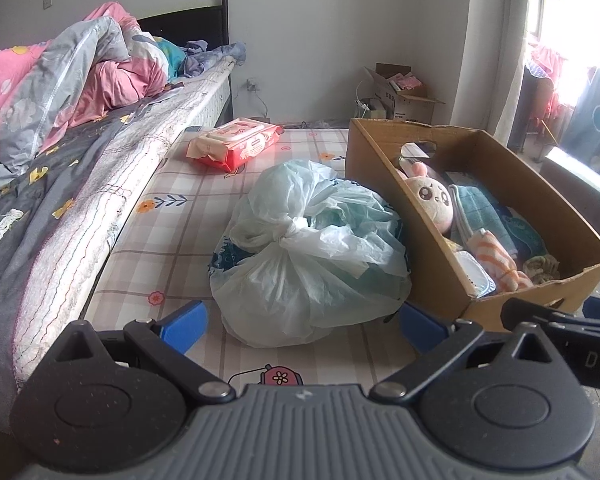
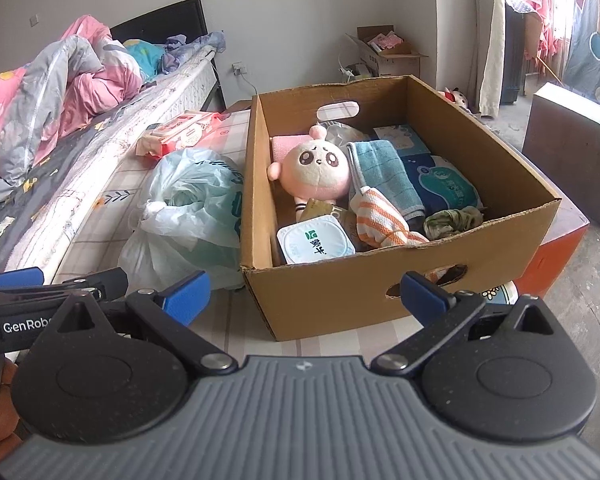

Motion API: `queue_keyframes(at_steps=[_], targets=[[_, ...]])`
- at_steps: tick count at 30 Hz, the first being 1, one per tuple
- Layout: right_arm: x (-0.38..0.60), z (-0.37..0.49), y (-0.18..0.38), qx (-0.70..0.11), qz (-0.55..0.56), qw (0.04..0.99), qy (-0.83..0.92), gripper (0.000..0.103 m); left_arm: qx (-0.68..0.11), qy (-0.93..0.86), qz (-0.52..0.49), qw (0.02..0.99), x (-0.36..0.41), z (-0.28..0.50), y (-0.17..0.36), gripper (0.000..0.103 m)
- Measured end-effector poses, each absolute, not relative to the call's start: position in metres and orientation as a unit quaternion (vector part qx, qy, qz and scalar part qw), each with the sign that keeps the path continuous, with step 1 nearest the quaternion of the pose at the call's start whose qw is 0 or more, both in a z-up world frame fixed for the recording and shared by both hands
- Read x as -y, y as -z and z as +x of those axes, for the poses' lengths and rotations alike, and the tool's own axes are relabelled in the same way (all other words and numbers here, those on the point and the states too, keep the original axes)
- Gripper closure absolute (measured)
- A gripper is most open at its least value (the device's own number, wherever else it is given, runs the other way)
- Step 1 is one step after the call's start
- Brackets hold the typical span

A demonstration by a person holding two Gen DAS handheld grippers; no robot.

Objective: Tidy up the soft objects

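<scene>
A cardboard box (image 2: 340,300) stands on a checked mat and holds a pink plush toy (image 2: 316,170), a teal towel (image 2: 384,172), an orange striped cloth (image 2: 384,216), a green rag (image 2: 452,218) and a white tub (image 2: 316,242). Left of the cardboard box (image 1: 384,184) lies a knotted pale plastic bag (image 1: 308,256), also seen as the plastic bag (image 2: 188,216) in the right wrist view. My left gripper (image 1: 302,326) is open just before the bag. My right gripper (image 2: 304,294) is open at the box's near wall. Neither holds anything.
A bed (image 1: 80,184) with rumpled pink and grey bedding (image 1: 60,80) runs along the left. A red wet-wipes pack (image 1: 236,142) lies on the mat (image 1: 172,240) beyond the bag. A second open carton (image 2: 388,54) stands by the far wall. A dark cabinet (image 2: 572,148) is at right.
</scene>
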State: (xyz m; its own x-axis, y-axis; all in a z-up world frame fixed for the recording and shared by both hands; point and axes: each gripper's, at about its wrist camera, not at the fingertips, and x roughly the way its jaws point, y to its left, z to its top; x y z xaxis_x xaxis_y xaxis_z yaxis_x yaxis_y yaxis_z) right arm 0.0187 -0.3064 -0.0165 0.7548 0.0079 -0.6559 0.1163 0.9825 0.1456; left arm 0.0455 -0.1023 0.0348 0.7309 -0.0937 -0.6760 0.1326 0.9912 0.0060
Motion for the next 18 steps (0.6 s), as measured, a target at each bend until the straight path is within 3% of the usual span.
queue_keyframes(at_steps=[18], targets=[[0.3077,0.0274,0.0214,-0.358,0.065,0.931,0.039,0.001,-0.378,0.054,0.043,0.923,0.1108,0.0546,-0.0289,0.0]])
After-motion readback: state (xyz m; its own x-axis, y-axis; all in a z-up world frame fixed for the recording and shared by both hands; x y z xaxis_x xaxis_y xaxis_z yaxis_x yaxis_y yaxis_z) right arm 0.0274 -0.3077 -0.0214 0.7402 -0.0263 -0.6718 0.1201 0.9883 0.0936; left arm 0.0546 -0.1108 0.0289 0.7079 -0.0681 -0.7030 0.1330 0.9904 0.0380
